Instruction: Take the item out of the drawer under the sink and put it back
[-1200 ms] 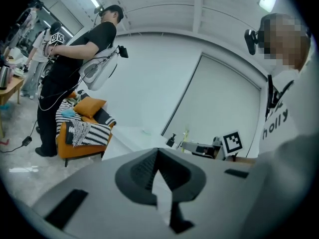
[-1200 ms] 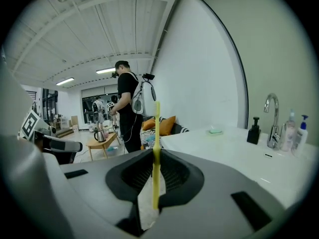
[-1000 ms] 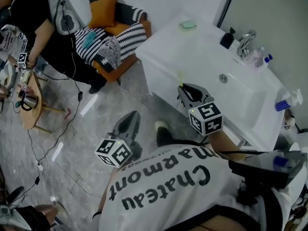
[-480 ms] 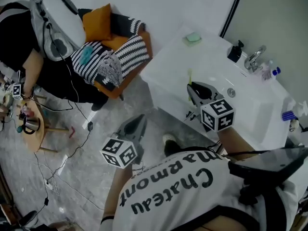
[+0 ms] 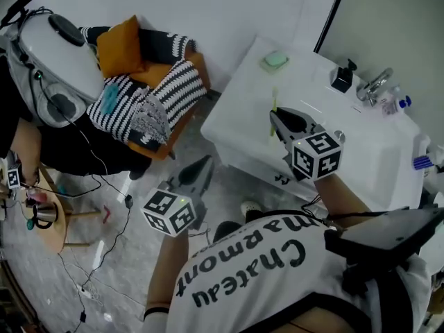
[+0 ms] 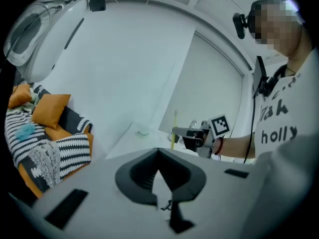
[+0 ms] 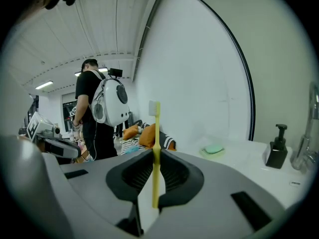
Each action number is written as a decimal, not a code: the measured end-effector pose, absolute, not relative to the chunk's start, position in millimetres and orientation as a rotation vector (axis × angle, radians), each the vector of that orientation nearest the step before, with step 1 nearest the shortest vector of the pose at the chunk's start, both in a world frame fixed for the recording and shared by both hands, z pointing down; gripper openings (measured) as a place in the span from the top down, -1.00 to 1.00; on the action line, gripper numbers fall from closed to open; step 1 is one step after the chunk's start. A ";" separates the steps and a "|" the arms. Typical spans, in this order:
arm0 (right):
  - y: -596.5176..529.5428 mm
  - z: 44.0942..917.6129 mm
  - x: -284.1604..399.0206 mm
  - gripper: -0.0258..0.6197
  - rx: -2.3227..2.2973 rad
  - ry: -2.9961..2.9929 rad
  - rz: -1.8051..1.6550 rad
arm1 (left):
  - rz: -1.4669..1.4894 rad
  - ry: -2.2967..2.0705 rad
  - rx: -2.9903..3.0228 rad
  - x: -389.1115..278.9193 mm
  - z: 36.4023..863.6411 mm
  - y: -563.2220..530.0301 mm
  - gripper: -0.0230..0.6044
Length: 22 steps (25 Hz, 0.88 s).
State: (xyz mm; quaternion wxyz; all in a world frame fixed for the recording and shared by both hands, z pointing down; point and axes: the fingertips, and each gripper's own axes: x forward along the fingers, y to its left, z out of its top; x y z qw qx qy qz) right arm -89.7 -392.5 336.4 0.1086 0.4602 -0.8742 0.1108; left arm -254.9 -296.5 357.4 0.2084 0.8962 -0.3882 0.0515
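Two hand-held grippers in view, each carrying one marker cube. Right gripper was clamped on the one slim yellow plastic toothbrush, which stood upright between the jaws with its bristle head on top. In the head view that toothbrush was raised over the white vanity top, near its front edge, and it was the only one seen. Left gripper had its jaws closed together with nothing between them; in the head view it hung over the grey marble floor, well apart from the vanity. On the vanity top: one pale green soap bar, one black pump bottle, one chrome tap. One armchair with orange upholstery and black-and-white striped cushions stood beside the vanity. One other person, wearing a white hard-shell backpack, stood near the chair.
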 end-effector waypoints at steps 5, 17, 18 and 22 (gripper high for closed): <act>-401.1 328.3 -95.6 0.76 1.506 -2.528 0.374 | 0.143 -1.009 2.531 -273.6 344.0 -307.3 0.90; -362.3 318.2 -128.3 0.76 1.844 -2.400 0.388 | 0.195 -0.727 2.619 -320.3 339.5 -291.1 0.90; -359.2 316.2 -131.5 0.76 1.859 -2.396 0.378 | 0.202 -0.706 2.629 -322.1 339.6 -289.6 0.90; -347.7 309.7 -141.2 0.76 1.915 -2.386 0.354 | 0.217 -0.665 2.663 -328.9 338.3 -288.5 0.90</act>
